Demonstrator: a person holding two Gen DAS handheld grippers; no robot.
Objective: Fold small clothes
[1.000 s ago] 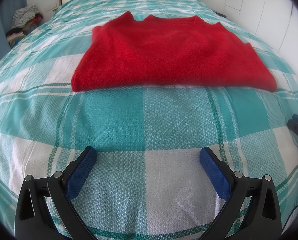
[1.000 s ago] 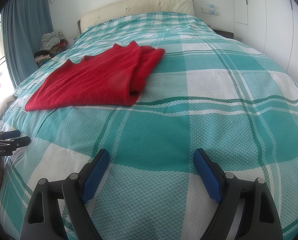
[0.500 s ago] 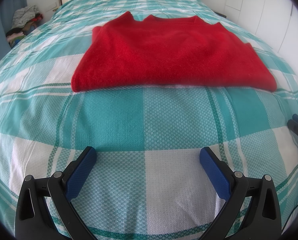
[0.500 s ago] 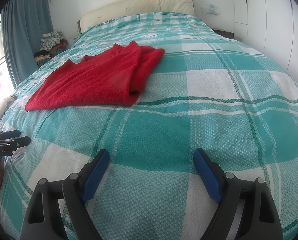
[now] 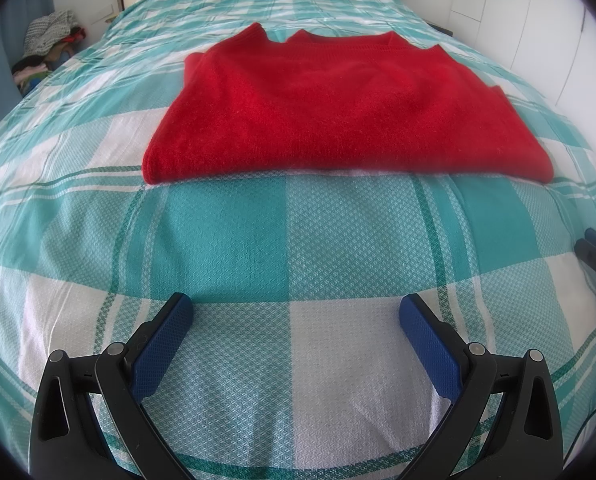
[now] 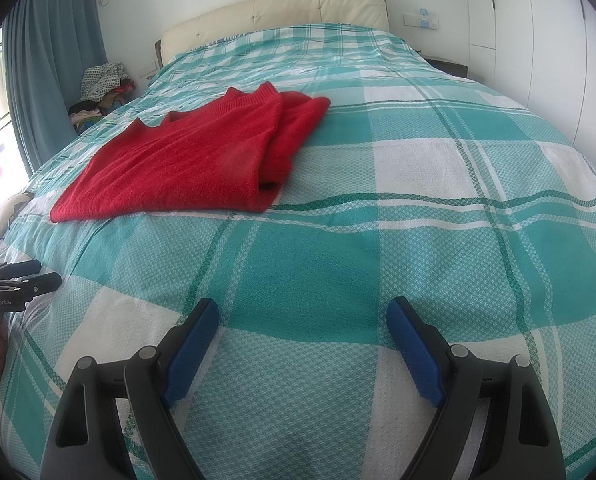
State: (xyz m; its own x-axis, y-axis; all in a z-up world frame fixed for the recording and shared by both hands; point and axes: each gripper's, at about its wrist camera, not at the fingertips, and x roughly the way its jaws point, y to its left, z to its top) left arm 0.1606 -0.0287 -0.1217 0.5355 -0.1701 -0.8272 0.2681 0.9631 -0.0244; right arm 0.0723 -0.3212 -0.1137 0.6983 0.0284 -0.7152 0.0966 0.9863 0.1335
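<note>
Both sets of jaws stand wide apart and hold nothing. The left gripper (image 5: 296, 312) hangs low over the bed with its blue pads at 7 and 5 o'clock of its own view; the right gripper (image 6: 302, 316) does the same, and each shows at the edge of the other's view.

The red sweater (image 5: 338, 112) lies flat on the bed, well apart from both grippers. In the left view it sits at 12 o'clock, neckline away from the camera and a straight folded edge toward it. In the right view (image 6: 194, 160) it lies toward 10 o'clock, and its near right side shows layers stacked one over another, so it looks already folded at least once.

It is a fuzzy knit: probably light, soft and limp, likely to sag and stretch if lifted by one point, and unlikely to slip from rubbery pads. A sensible hold would be the two corners of one edge, one in each gripper, pinching all the layers together so the fold does not open.

The bed (image 6: 458, 208) wears a teal and white checked cover, lightly wrinkled and soft, so the jaws may catch the cover along with the knit. Beyond it are a cream headboard (image 6: 274, 16), white wardrobe doors (image 6: 538, 40) at 2 o'clock, a blue curtain (image 6: 50, 60) and a pile of clothes (image 6: 98, 88) at 10 o'clock.
</note>
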